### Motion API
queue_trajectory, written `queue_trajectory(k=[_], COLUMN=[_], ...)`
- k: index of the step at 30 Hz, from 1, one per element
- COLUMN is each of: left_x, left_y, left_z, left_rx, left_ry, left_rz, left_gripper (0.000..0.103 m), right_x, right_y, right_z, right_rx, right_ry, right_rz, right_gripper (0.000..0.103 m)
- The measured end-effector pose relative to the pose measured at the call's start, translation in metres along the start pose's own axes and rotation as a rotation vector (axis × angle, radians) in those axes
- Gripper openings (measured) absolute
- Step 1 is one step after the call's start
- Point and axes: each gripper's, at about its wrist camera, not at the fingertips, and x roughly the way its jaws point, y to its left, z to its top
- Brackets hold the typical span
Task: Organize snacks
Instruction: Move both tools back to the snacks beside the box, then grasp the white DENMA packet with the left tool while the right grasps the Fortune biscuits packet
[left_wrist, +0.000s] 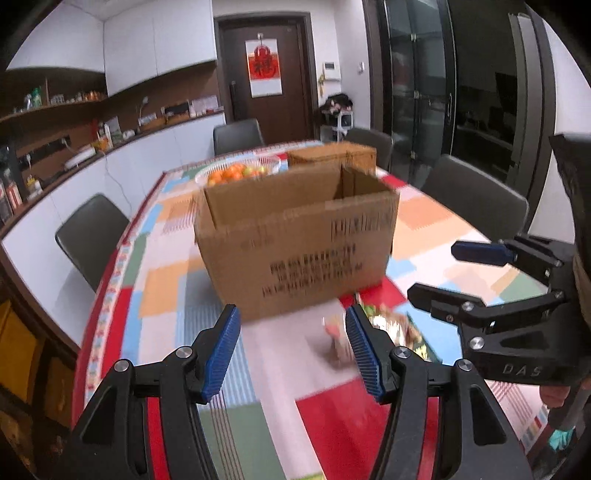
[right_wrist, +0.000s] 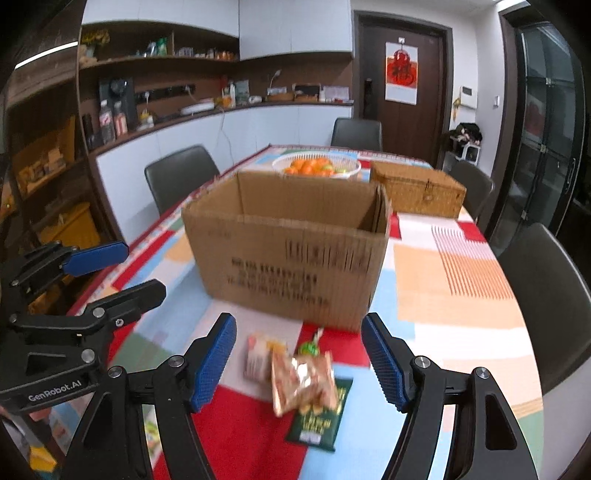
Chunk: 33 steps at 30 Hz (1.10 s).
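Hovering over a small heap of snack packets (right_wrist: 295, 384) at six o'clock of the open cardboard box (right_wrist: 291, 254), the right gripper (right_wrist: 299, 363) has its jaws spread wide and holds nothing. The left gripper (left_wrist: 291, 349) hangs beside it, equally wide apart and empty, with the same packets (left_wrist: 384, 325) blurred at its right fingertip. Best move, I'd say: drop onto the top packet, the crinkly copper-foil bag (right_wrist: 301, 380), pinching it across its narrow width so the slick film doesn't slide out. Under it lies a flat dark-green pouch (right_wrist: 321, 417); at nine o'clock of the foil sits a pale packet (right_wrist: 258, 358), and something green (right_wrist: 308, 347) peeks out at twelve. The box is corrugated, stiff-walled, printed black, flaps out of the way. It all rests on a smooth patchwork tablecloth (right_wrist: 443, 295). Beyond the box stand a white mesh basket of oranges (right_wrist: 317, 166) and a woven wicker case (right_wrist: 417, 188).
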Motion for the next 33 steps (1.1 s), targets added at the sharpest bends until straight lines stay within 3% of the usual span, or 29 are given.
queue_trajectory(k=[11,19,33], left_x=[0.034,0.067,0.107], left_y=[0.000,-0.004,-0.011], left_z=[-0.035,-0.038,-0.027], left_rx=[-0.003,0.012,0.017], left_ry=[0.102,0.167,0.240], left_rz=[-0.071,-0.171,-0.268], left_gripper=[0.058,0.057,0.057], right_x=[0.030,0.054,0.084], right_y=[0.014,0.008,-0.008], right_z=[-0.040,-0.053,-0.055], right_rx=[-0.066,-0.054,-0.020], right_ry=[0.145,0.216,0.278], right_rz=[-0.018,-0.020,-0.040], right_gripper=[0.071,0.071,0.069])
